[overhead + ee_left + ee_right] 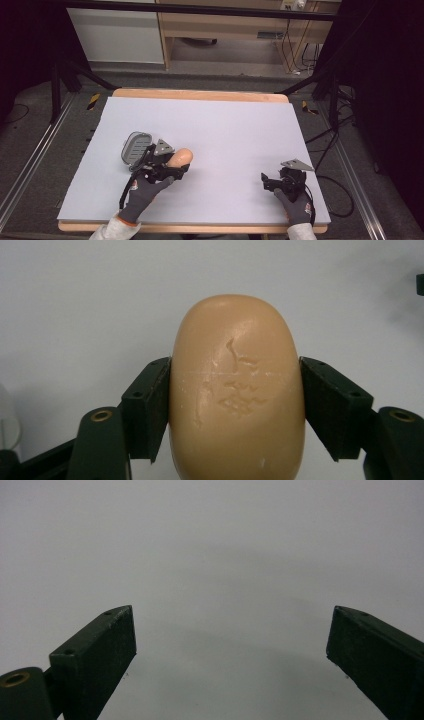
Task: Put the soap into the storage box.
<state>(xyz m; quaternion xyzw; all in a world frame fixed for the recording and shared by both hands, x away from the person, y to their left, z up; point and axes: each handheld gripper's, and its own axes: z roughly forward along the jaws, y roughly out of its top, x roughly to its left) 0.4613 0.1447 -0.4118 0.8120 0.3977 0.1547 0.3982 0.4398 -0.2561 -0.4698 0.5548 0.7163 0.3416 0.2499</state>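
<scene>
Left fingers (150,410): pressed against the two long sides of the soap bar, one pad on each flank, pinching it at about mid-length.
Soap bar (237,390): tan, rounded oval, its upper face scratched and dented; held between the left fingers, its far end reaching out past their tips and its near end running back toward the gripper body.
Left gripper (176,170): in the person's gloved left hand (142,192), just above the pale sheet, with the soap bar (180,158) jutting beyond the fingertips.
Soap case (136,147): grey, lid-like, with a ribbed inner face; lies on the sheet just beside the left gripper, on its outer side, close behind the fingers.
Right fingers (105,650): spread wide apart, nothing between them; bare sheet lies beyond the tips.
Right gripper (267,181): in the gloved right hand (296,202), low over the sheet, well apart from the soap bar and the soap case.
Counter (225,125): covered by a pale grey sheet, a wooden edge showing at the far and near sides.
</scene>
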